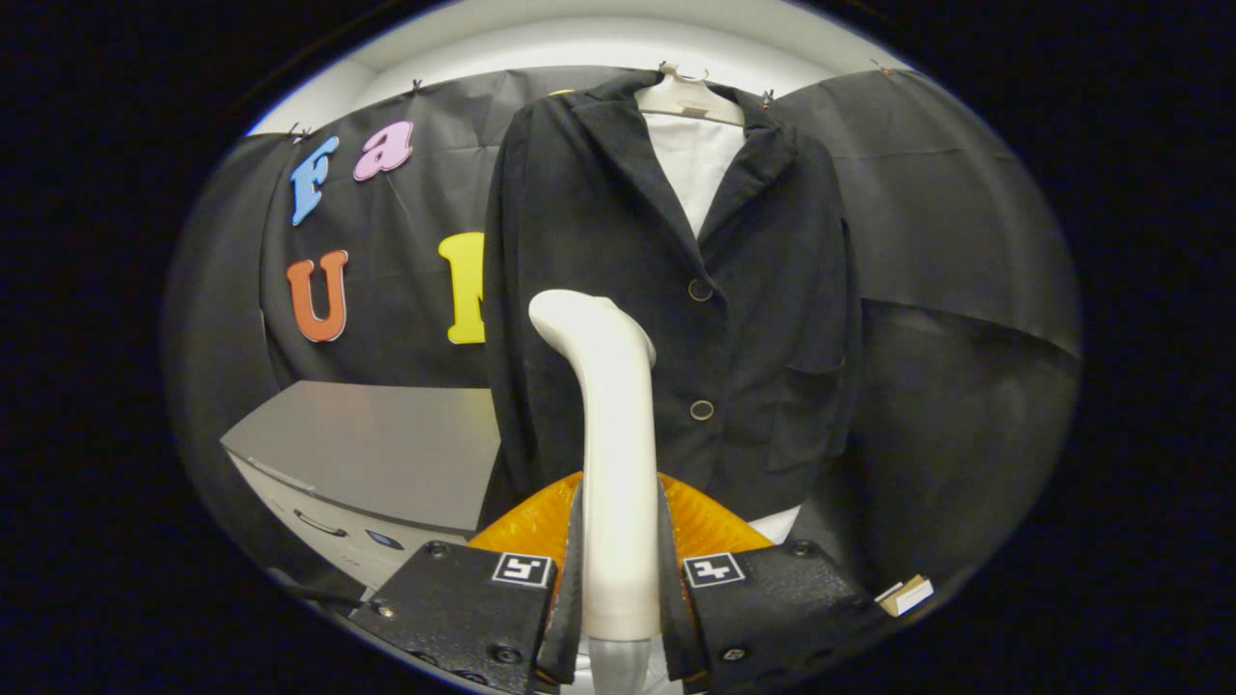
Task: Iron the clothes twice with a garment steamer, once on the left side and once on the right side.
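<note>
The camera rides on the tool, looking forward along its fingers (steamer handle close between them) toward the hanging blazer just beyond.

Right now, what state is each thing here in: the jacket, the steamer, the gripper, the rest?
Jacket: hanging on a hanger, both buttons done up, collar open.
Hanger: hooked at the top, holding the jacket.
White shirt: under the jacket, showing at the collar.
Steamer: upright, held between the fingers, head bent toward the jacket.
Gripper: shut on the steamer.
Grey cabinet: drawer closed.
</note>
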